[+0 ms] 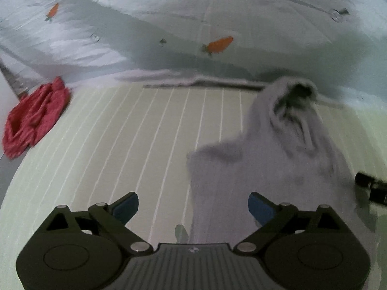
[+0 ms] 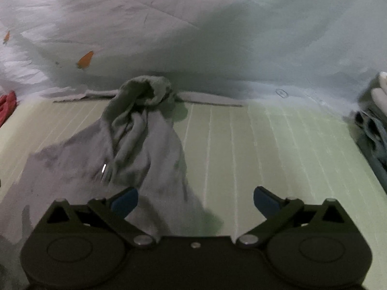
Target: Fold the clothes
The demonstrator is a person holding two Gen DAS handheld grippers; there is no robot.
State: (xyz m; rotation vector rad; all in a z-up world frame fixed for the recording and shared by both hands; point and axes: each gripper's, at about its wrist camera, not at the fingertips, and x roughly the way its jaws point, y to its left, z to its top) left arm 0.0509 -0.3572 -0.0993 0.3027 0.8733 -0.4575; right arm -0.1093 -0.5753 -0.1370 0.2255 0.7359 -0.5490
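A crumpled grey garment (image 1: pixel 278 149) lies on the pale green striped sheet (image 1: pixel 145 133), bunched into a hump at its far end; in the right wrist view the garment (image 2: pixel 135 145) lies left of centre, with a small metal zip pull (image 2: pixel 104 169) showing. My left gripper (image 1: pixel 193 205) is open and empty, low over the sheet, its right finger over the garment's near edge. My right gripper (image 2: pixel 196 200) is open and empty, its left finger over the garment's near part. The right gripper's tip (image 1: pixel 372 186) shows at the right edge of the left wrist view.
A crumpled red garment (image 1: pixel 33 118) lies at the sheet's left edge, and also shows in the right wrist view (image 2: pixel 7 104). A white quilt with carrot prints (image 1: pixel 219 44) rises behind the sheet. Dark and light clothes (image 2: pixel 372 125) are piled at the right.
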